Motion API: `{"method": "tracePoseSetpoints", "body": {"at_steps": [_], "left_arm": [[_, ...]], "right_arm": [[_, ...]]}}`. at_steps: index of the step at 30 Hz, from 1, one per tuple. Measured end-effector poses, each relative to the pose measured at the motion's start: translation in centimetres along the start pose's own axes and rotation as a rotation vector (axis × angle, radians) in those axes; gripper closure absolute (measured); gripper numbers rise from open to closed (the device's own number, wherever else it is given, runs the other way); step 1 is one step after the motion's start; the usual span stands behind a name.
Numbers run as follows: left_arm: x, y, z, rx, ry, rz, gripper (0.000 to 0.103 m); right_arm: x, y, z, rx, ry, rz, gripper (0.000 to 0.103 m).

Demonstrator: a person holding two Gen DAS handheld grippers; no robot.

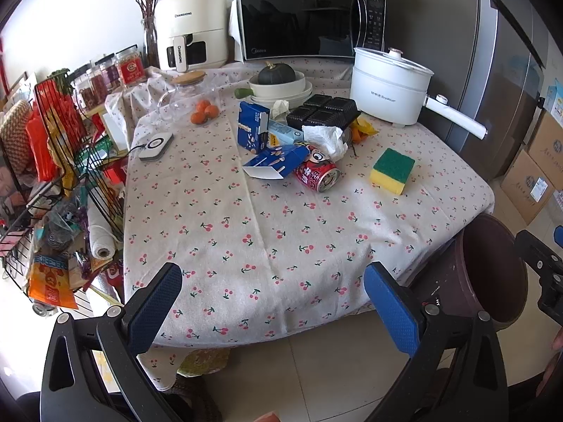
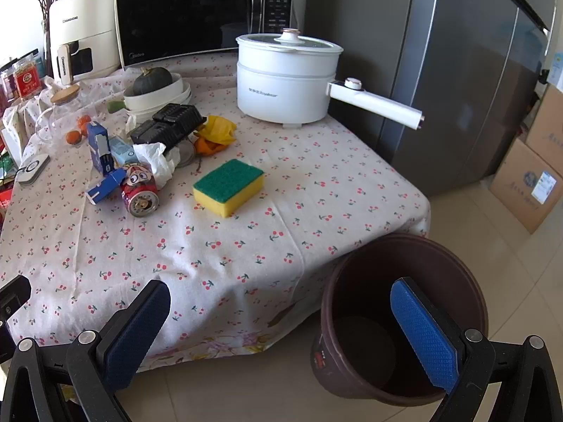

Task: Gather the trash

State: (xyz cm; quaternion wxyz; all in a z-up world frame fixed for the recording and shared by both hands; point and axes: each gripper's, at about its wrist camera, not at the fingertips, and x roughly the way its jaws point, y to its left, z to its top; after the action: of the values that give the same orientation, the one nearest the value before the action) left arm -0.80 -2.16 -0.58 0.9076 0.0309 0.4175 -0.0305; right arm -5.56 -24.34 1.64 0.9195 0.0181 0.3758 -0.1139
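Trash lies mid-table on the cherry-print cloth: a red can (image 1: pixel 318 172) (image 2: pixel 140 193) on its side, a flattened blue carton (image 1: pixel 276 162) (image 2: pixel 105 187), an upright blue carton (image 1: pixel 252 126) (image 2: pixel 99 147), crumpled white tissue (image 1: pixel 325 139) (image 2: pixel 158 160), a black plastic tray (image 1: pixel 323 112) (image 2: pixel 168 127) and yellow-orange peel (image 2: pixel 214 133). A dark brown bin (image 2: pixel 404 316) (image 1: pixel 489 274) stands on the floor at the table's near right corner. My left gripper (image 1: pixel 272 302) is open and empty over the near table edge. My right gripper (image 2: pixel 281 330) is open and empty, its right finger over the bin.
A yellow-green sponge (image 1: pixel 392 170) (image 2: pixel 228 186) lies right of the trash. A white electric pot (image 2: pixel 285 77), bowls with a squash (image 1: pixel 278 82), microwave (image 1: pixel 306 17), air fryer (image 1: pixel 193 28) and glass jar stand behind. A wire rack (image 1: pixel 56 176) crowds the left; boxes (image 2: pixel 527 183) and fridge stand right.
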Motion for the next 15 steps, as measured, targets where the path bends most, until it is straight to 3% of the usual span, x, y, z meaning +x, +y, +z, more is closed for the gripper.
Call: {"method": "tracePoseSetpoints", "body": {"at_steps": [15], "left_arm": [[1.1, -0.2, 0.8, 0.036, 0.03, -0.016, 0.0]], "right_arm": [[-0.4, -0.5, 0.3, 0.027, -0.022, -0.023, 0.0]]}}
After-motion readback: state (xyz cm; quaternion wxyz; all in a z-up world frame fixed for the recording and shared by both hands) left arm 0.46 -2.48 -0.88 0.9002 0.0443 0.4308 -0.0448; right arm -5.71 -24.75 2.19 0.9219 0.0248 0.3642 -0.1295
